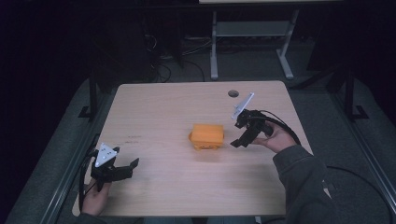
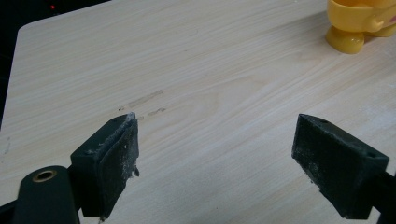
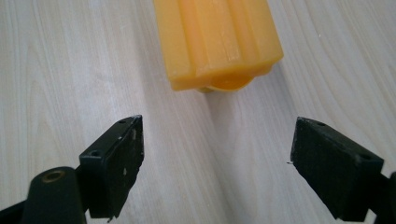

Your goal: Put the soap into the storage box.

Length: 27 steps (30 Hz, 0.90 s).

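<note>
Down at the near left corner of the tabletop [image 1: 154, 107], the left hand-held gripper [image 1: 122, 169] sits in the person's left hand [image 1: 93, 196] with its jaws spread wide and nothing between them; in the left gripper view its gripper [image 2: 215, 163] frames bare pale wood grain with a few faint scuff marks [image 2: 142, 100], and its dark pads [image 2: 116, 163] are dusted with whitish specks. On top of it stands a grey three-cornered plate [image 1: 105, 155]. Over at the right side, the right hand-held gripper [image 1: 243, 136] is held in the person's right hand [image 1: 275, 138], likewise released and empty, tilted so that its jaws point down and toward the middle of the tabletop, with its own grey plate [image 1: 243, 105] raised behind and a black cable [image 1: 285, 125] looping past the hand. Just beyond those jaws lies an orange-yellow plastic block-shaped toy [image 1: 208, 136], near the tabletop's centre and close to the right gripper but apart from it (the right gripper view shows a clear strip of wood between its gripper [image 3: 217, 163] and the toy [image 3: 217, 42]). That same toy peeks into the left gripper view's upper right corner [image 2: 359, 23], well apart from the left jaws. A round cable hole [image 1: 233, 93] marks the tabletop's far edge, and a grey sleeve [image 1: 303, 186] covers the right forearm.
</note>
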Each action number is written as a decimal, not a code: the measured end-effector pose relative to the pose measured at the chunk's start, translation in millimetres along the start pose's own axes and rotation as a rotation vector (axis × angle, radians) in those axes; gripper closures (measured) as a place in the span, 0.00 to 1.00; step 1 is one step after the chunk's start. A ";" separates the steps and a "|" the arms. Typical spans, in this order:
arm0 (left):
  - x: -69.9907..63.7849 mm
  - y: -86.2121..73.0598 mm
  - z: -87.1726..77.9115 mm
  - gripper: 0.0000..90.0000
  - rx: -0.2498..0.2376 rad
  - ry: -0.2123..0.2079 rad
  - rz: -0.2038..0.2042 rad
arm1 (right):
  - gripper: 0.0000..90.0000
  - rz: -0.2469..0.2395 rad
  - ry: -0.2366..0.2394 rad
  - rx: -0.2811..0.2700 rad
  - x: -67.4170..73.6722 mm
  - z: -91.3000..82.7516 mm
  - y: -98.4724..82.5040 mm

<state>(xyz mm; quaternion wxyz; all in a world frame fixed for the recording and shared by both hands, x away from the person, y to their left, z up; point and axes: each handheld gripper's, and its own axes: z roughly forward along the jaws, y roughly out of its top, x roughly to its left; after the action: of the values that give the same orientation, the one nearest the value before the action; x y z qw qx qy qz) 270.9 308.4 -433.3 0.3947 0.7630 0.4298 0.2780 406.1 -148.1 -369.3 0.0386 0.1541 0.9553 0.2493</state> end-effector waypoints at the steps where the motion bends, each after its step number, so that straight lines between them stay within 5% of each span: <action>1: -0.2 -0.1 0.3 0.16 -0.002 0.001 -0.001 | 0.19 0.005 0.001 -0.002 0.2 0.1 -1.4; 27: -0.3 -0.9 0.4 0.16 0.004 0.001 -0.001 | 0.19 0.047 -0.005 -0.008 7.8 -7.0 -25.5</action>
<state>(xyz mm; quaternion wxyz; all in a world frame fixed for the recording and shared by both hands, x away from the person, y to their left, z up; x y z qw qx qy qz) 270.8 308.3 -434.4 0.3932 0.7634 0.4309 0.2774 390.7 -170.1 -375.7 0.0358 0.1771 0.9503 0.2535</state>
